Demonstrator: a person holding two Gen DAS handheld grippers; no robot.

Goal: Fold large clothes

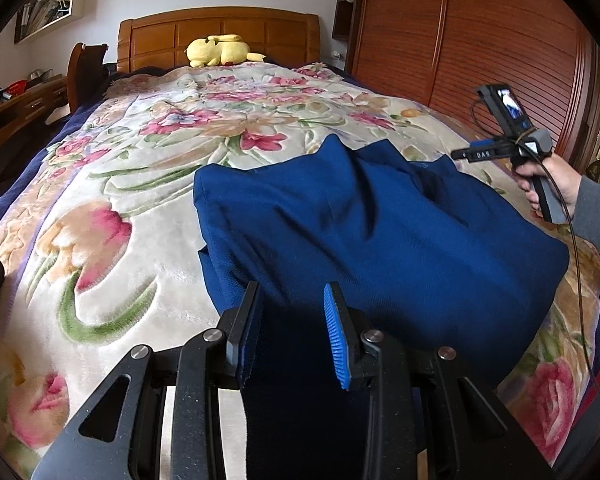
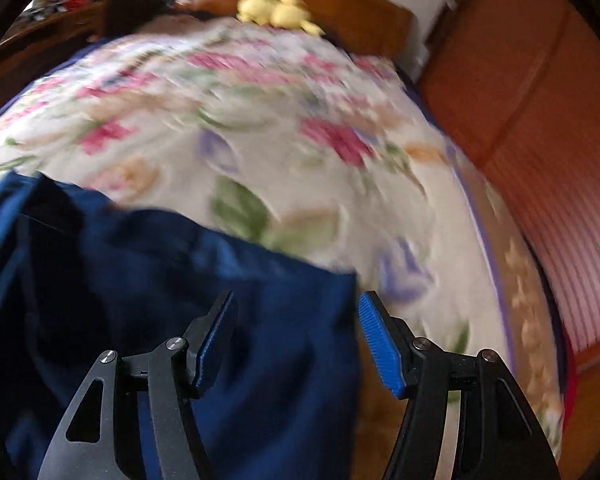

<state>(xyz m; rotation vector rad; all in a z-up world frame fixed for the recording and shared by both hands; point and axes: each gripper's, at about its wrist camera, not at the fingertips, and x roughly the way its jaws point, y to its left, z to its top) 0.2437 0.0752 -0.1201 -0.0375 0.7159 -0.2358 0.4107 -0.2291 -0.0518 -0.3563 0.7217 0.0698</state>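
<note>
Both grippers spread: left gripper [image 1: 294, 330] over blue garment [image 1: 380, 232], right gripper [image 2: 300, 340] straddling its edge

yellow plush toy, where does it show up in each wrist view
Left wrist view: the yellow plush toy lies top centre-left, at the head of the bed against the wooden headboard.
Right wrist view: the toy, blurred, sits top centre.
Shared landmark: the blue garment on the floral blanket.

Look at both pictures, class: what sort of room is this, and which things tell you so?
A bedroom, most likely: a bed with a wooden headboard and floral blanket, a yellow plush toy at its head, and tall wooden wardrobe doors beside it.
</note>
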